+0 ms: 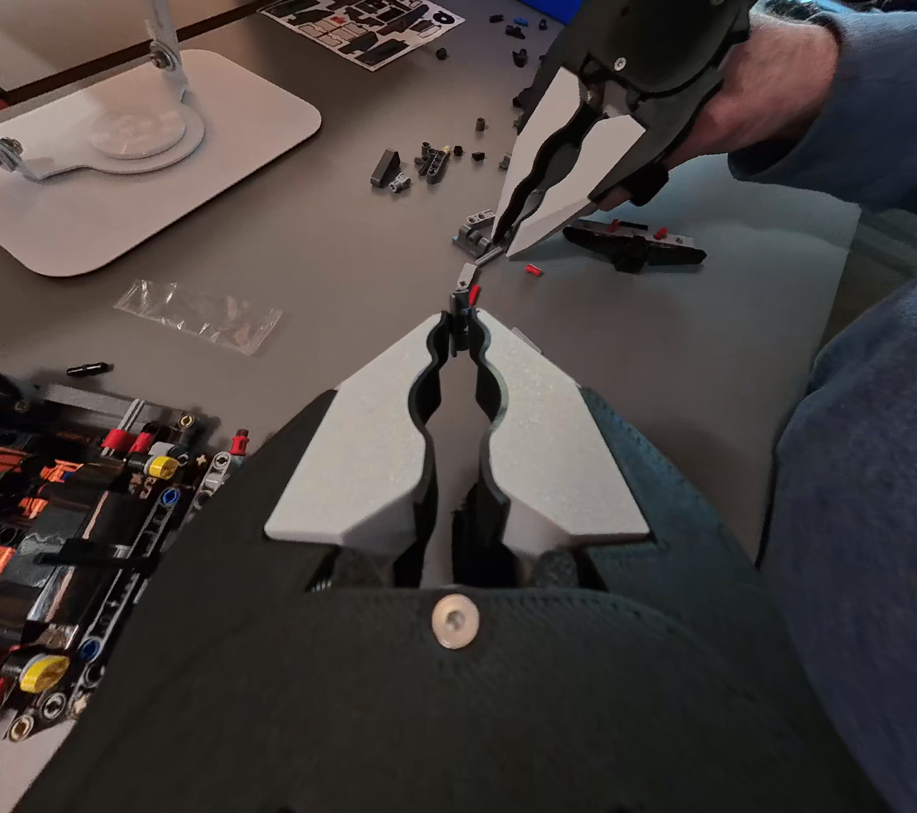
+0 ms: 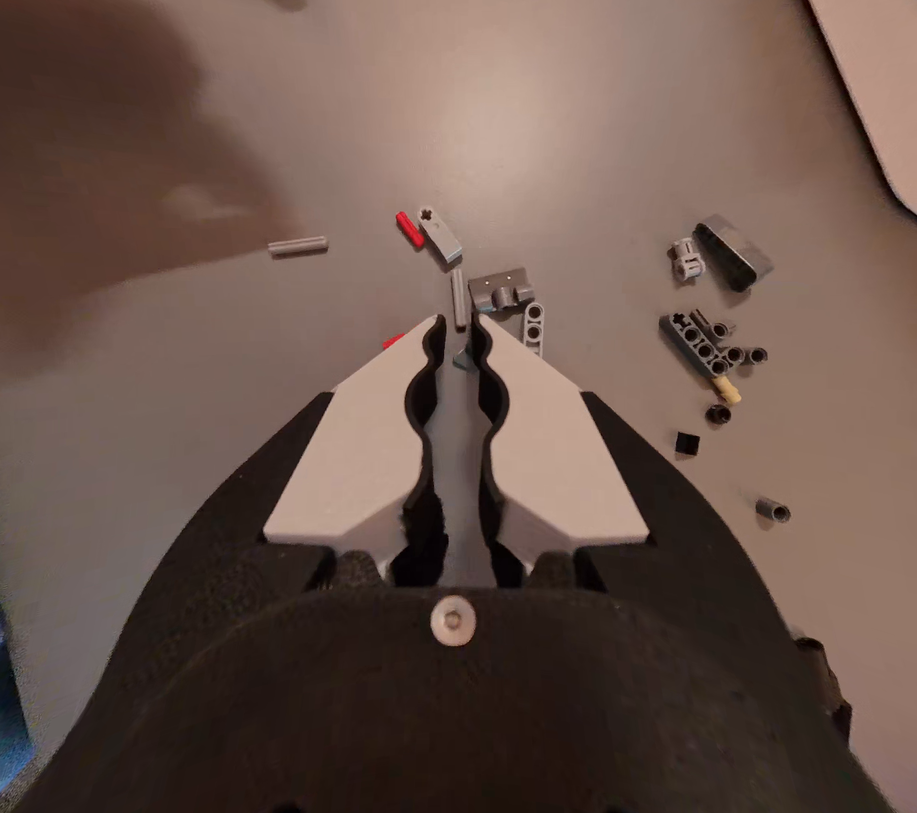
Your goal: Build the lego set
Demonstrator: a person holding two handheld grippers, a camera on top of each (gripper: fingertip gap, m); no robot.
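**Two grippers meeting over small Lego parts on a grey table**

Gripping a small dark Lego sub-assembly (image 1: 461, 317) with a red pin and a light grey curved piece at its top, the left gripper (image 1: 459, 327) is seen with its jaws closed on that piece above the grey table (image 1: 297, 243). The right gripper (image 1: 501, 250) is held by a person's hand (image 1: 754, 94) and angled down from the upper right; a short grey axle rod (image 1: 490, 256) is pinched at its tips, just beside the sub-assembly's top. In the right wrist view the same rod (image 2: 458, 303) is seen clamped between nearly shut jaws of the right gripper (image 2: 458, 322). A dark grey bracket piece (image 2: 501, 290) lies just beyond. A large partly built black, orange and yellow model (image 1: 74, 516) sits at the lower left, a clear plastic bag (image 1: 198, 315) near it, and a sticker sheet (image 1: 362, 17) farther back.
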